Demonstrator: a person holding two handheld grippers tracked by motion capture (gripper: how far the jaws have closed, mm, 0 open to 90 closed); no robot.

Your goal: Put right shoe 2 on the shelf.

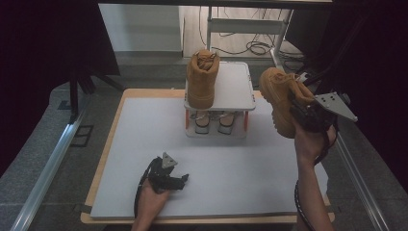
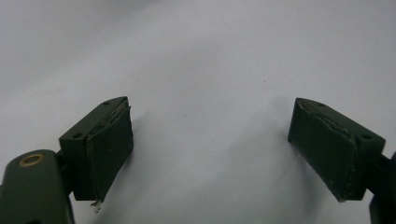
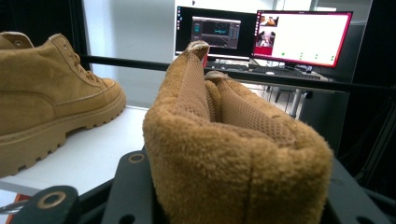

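A tan suede boot [image 1: 201,79] stands upright on the left half of a small white two-level rack [image 1: 235,89] at the back of the table; in the right gripper view the same boot [image 3: 44,93] sits on the rack's white top. A second tan boot [image 1: 281,98] hangs in the air to the right of the rack, tilted, with my right gripper [image 1: 308,115] shut on its heel collar [image 3: 233,154]. My left gripper [image 1: 169,179] rests low on the mat near the front edge, jaws open with nothing between them [image 2: 210,149].
The rack's lower shelf holds a pair of pale shoes [image 1: 214,122]. A grey mat [image 1: 144,144] covers the wooden table. Metal rails run along both table sides. Monitors [image 3: 299,39] and a desk stand behind the table.
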